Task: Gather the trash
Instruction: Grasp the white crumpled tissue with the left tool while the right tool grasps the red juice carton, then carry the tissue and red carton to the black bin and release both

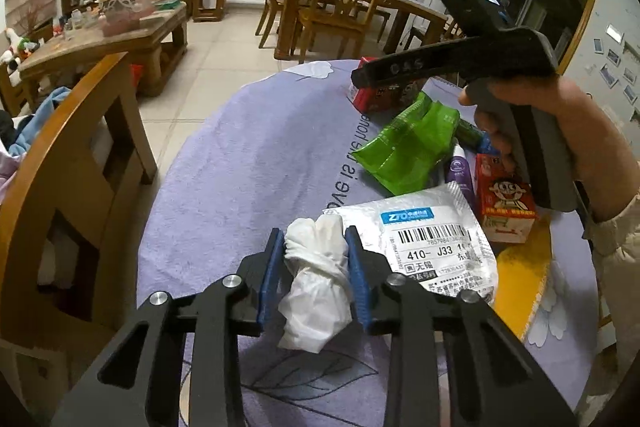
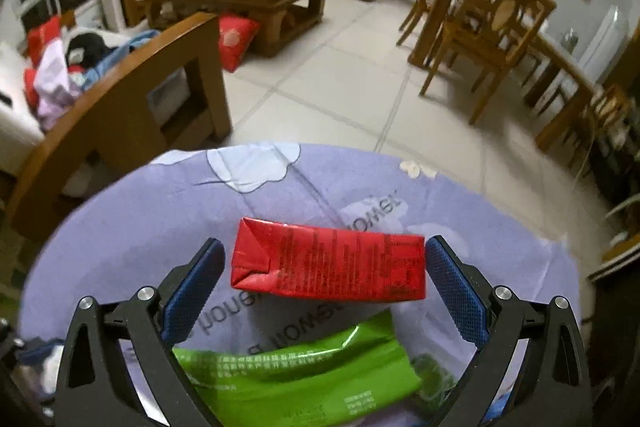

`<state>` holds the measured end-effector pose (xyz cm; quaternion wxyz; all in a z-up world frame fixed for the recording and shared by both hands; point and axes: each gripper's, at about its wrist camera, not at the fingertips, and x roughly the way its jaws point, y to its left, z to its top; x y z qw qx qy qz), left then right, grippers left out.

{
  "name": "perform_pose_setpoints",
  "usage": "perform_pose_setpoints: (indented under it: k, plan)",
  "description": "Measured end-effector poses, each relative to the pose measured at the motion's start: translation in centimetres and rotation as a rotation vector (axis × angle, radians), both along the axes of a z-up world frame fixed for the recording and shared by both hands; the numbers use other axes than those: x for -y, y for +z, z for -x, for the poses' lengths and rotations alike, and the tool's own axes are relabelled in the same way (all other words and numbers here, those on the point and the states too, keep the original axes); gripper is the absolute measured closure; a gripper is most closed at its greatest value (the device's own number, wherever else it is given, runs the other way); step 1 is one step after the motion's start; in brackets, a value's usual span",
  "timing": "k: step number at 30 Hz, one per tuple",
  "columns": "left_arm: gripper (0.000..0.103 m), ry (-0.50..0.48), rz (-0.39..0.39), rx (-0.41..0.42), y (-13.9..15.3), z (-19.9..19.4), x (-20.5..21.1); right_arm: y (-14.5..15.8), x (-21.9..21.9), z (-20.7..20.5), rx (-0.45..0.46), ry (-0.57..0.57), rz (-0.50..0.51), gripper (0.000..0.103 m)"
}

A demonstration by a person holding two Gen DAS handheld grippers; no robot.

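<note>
Nearest you, your left gripper (image 1: pixel 314 259) has its two blue pads pressed against the sides of a crumpled white tissue wad (image 1: pixel 316 279), clamped narrow around it near the front edge of the round table (image 1: pixel 240 167), which wears a lavender cloth. Whether the wad is clear of the cloth yet cannot be told.

Just to its right lies a silver courier bag (image 1: pixel 432 243) with a barcode label. Beyond that sit a small red-and-white carton (image 1: pixel 506 203), a purple tube (image 1: pixel 460 173) and a creased green wrapper (image 1: pixel 412 151).

Further back, toward the far edge of the table, your right gripper (image 2: pixel 324 259) hangs spread wide, one pad at each end of a red drink carton (image 2: pixel 328 263) lying on its side. The pads stand just beside the carton's ends, so nothing is gripped there yet.

No bin or bag for the rubbish shows in either view. By my reading, collection has barely begun: one piece seized, one lined up, and at least four more lie on the cloth.
</note>
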<state>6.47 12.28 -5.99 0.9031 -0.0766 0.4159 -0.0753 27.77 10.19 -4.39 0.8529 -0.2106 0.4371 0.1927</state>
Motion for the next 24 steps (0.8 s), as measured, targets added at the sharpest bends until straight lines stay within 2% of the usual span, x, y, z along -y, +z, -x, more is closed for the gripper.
perform_pose_setpoints:
  k: [2, 5, 10, 13, 15, 18, 24]
  plan:
    - [0.077, 0.001, 0.003, 0.005, 0.1, 0.1, 0.0, -0.1, -0.2, 0.1, 0.02, -0.001, 0.02, 0.012]
    - [0.08, 0.009, 0.006, 0.012, 0.2, 0.2, -0.1, 0.0, 0.3, 0.6, -0.001, -0.001, -0.025, 0.012]
    - [0.081, 0.008, 0.004, 0.04, 0.6, 0.3, 0.0, 2.6, 2.0, 3.0, 0.027, 0.01, -0.103, 0.012]
    - [0.081, 0.015, 0.015, 0.084, 1.0, 1.1, -0.3, 5.1, 3.6, 5.5, 0.063, 0.027, -0.168, 0.012]
    - [0.081, 0.012, 0.051, 0.108, 1.3, 1.8, -0.5, 6.8, 4.8, 7.3, 0.086, 0.038, -0.223, 0.012]
    - [0.081, 0.006, 0.075, 0.135, 1.7, 2.8, -0.1, 8.9, 7.7, 10.7, 0.122, 0.053, -0.335, 0.012]
    - [0.081, -0.037, 0.093, 0.209, 4.3, 4.1, 2.3, 9.9, 13.3, 16.7, 0.184, 0.019, -0.469, 0.012]
